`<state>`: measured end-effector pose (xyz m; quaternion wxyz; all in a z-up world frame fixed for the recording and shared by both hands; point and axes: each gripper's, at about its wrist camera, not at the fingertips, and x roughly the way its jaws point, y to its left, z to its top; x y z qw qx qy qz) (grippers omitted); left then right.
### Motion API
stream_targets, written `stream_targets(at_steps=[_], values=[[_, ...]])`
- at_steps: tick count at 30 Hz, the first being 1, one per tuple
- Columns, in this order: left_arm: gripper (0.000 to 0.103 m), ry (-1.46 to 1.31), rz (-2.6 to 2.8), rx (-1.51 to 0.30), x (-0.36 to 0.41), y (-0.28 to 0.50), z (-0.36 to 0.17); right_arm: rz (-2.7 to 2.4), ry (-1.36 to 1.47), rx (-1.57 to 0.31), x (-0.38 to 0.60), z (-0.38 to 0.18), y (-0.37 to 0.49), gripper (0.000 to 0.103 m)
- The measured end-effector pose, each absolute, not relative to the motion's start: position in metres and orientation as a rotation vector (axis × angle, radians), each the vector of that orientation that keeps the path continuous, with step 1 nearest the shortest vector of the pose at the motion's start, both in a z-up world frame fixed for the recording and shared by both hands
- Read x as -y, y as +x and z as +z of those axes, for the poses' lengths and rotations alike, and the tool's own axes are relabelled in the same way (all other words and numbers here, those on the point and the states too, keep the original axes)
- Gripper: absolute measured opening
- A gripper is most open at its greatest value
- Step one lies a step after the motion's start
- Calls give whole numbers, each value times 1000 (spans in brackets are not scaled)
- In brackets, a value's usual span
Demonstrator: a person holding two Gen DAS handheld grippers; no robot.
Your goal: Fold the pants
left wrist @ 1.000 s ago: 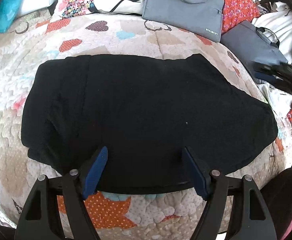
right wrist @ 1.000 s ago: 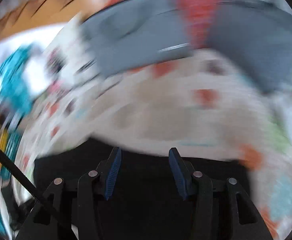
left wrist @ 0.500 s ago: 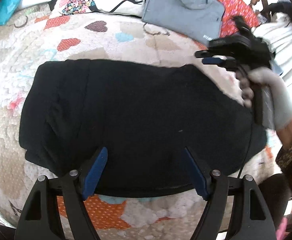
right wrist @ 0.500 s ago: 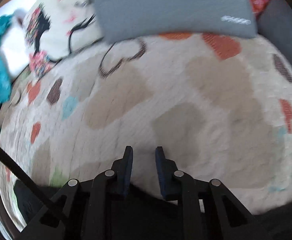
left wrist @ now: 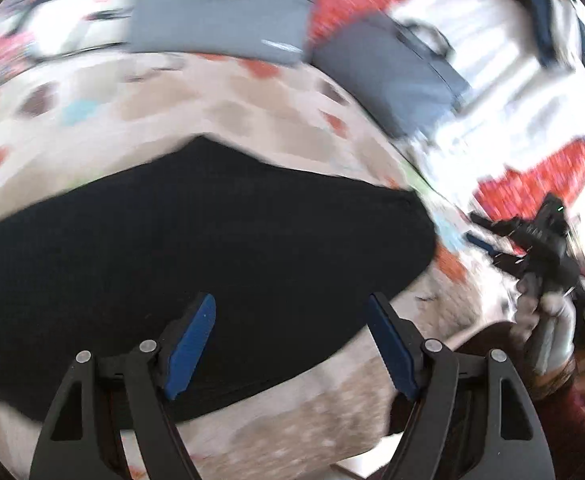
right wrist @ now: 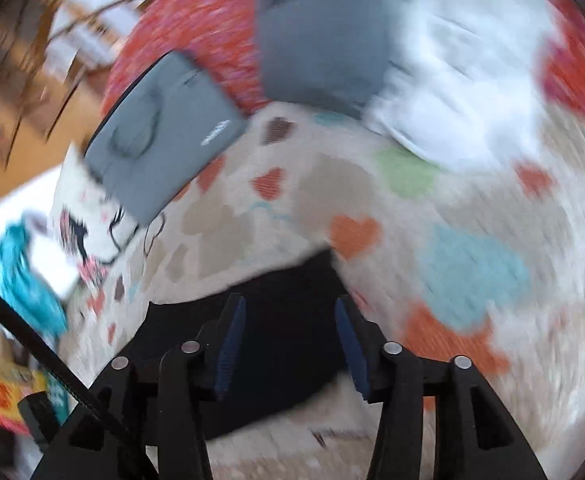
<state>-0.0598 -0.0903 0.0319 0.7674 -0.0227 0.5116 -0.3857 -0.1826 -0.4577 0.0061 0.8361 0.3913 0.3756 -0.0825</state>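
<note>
pants [left wrist: 196,240]: black | quilt [right wrist: 432,240]: cream, coloured hearts | bag [right wrist: 160,136]: grey

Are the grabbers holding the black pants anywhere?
No. Both grippers, left and right, are open above the pants; the right has just been opening, empty.

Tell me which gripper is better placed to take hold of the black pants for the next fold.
Left, probably. The left gripper hangs open over the middle of the black pants. The right gripper, jaws just opening and empty, is above one corner only.
</note>
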Motion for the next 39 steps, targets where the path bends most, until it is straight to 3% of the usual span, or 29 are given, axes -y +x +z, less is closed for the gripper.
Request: stream_targets(at_steps=[4, 12, 24, 27, 29, 30, 31, 32, 39], values=[[76, 60, -937, -1147, 166, -49, 37, -130, 955, -824, 450, -24, -201, 53], [76, 246, -1043, -1163, 316, -23, 29, -60, 926, -878, 413, -62, -171, 52], [77, 268, -1115, -1333, 403, 10, -38, -133, 997, -752, 420, -75, -150, 53], [82, 351, -1130, -1291, 415, -1, -39, -142, 1007, -725, 420, -75, -142, 53], [72, 377, -1139, -1292, 418, -4, -37, -144, 1001, -722, 420, -73, -136, 53], [52, 389, -1141, -1284, 418, -6, -34, -139, 989, -729, 419, -71, -131, 53], [32, 406, -1132, -1273, 416, -6, -32, -134, 982, -733, 418, -69, -128, 42], [27, 399, -1134, -1272, 410, -4, -30, -113, 979, -737, 417, -68, -124, 25], [23, 183, -1148, -1188, 348, 5, 21, -26, 861, -721, 388, -40, -107, 20]])
